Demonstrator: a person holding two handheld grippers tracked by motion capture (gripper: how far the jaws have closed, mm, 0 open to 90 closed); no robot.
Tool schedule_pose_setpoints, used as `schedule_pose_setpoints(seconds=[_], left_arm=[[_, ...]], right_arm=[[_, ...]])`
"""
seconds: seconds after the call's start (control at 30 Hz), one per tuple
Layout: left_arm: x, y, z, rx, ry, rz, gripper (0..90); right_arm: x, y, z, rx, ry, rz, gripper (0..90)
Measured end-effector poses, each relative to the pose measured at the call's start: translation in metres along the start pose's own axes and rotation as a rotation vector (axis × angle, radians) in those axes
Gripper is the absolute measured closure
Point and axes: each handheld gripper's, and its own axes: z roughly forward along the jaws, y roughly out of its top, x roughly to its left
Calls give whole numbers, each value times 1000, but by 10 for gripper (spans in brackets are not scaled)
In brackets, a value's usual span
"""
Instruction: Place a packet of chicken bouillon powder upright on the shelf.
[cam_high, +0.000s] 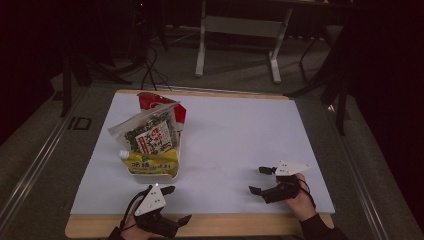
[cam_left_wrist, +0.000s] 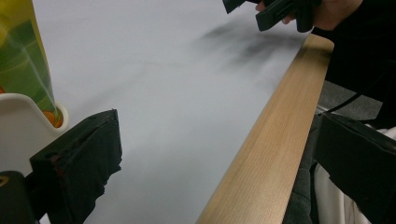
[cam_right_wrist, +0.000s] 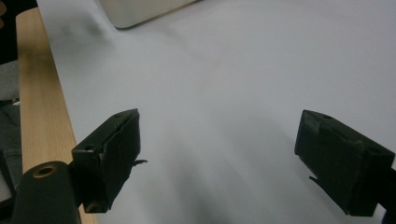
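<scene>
Both the left gripper and right gripper gape empty (jaws wide), and the yellow pouch nearest looks soft, slippery, best pinched at its flat edge.

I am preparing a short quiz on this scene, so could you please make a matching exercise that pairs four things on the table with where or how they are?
Things:
1. left claw
2. right claw
3. yellow pouch
4. seaweed bag

Places or states:
a. leans on top of the pile
b. open, at the table's near wooden edge
c. at the bottom front of the pile
d. open, over the white mat at the near right

Pairs: 1-b, 2-d, 3-c, 4-a
</scene>
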Motion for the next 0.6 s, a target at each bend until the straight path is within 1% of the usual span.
schedule_pose_setpoints(seconds=[0.13, 0.27, 0.5, 0.6], left_arm=[[0, 0, 0, -2, 1, 0, 27], [0, 0, 0, 1, 0, 1, 27], [0, 0, 0, 1, 1, 1, 27], [0, 0, 0, 0, 0, 2, 27]], right_arm=[[0, -3, -1, 0, -11, 1, 140], [-2, -3, -1, 8, -23, -17, 140], [-6, -3, -4, -9, -33, -9, 141], [-6, -3, -2, -6, -31, -6, 140]])
